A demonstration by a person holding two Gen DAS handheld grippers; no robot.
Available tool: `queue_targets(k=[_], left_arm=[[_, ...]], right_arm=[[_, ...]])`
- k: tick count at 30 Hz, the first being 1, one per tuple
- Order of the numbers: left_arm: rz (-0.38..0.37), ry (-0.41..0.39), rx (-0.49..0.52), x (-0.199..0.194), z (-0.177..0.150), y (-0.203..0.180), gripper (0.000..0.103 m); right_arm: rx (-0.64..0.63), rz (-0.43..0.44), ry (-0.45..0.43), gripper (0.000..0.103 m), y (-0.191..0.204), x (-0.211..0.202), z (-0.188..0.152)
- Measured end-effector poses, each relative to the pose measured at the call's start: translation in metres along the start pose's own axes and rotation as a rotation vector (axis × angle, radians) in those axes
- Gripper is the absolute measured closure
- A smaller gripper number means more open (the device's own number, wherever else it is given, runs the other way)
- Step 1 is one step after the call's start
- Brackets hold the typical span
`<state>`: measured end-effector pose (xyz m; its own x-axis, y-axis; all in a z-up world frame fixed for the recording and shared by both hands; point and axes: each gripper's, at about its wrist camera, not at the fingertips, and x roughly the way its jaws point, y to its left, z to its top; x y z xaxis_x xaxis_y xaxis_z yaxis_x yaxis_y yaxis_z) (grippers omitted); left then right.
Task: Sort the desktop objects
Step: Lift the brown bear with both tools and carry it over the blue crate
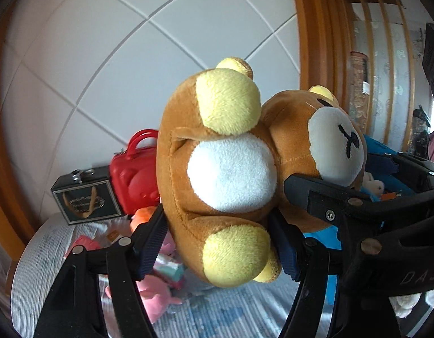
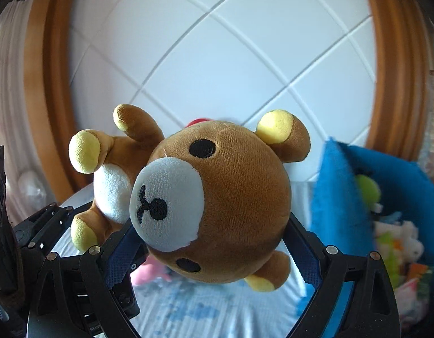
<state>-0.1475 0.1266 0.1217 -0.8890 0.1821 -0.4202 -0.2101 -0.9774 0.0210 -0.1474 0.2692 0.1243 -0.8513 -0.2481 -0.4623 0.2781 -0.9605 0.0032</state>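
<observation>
Both grippers clamp one plush bear (image 1: 231, 169): left gripper (image 1: 219, 242) jaws squeeze its body; right gripper (image 2: 214, 250) jaws pinch its head, above the bench (image 1: 217, 309)

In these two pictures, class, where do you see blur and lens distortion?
Left wrist view: the plush bear is sharp, wall tile lines bow into curves. Right wrist view: the blue bin edge smears with blur, the wooden frame bends round, corners go dark.
</observation>
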Motion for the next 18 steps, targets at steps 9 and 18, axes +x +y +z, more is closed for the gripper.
queue_targets(k=[9, 18], left_arm=[[-0.187, 0.003, 0.085, 0.039, 0.056, -0.153, 0.034], [-0.236, 0.013, 0.177, 0.075, 0.092, -0.272, 0.034]], right_arm=[[0.072, -0.178, -0.025, 0.007, -0.144, -0.066, 0.008], [0.147, -0.271, 0.009, 0.009, -0.257, -0.078, 0.016]])
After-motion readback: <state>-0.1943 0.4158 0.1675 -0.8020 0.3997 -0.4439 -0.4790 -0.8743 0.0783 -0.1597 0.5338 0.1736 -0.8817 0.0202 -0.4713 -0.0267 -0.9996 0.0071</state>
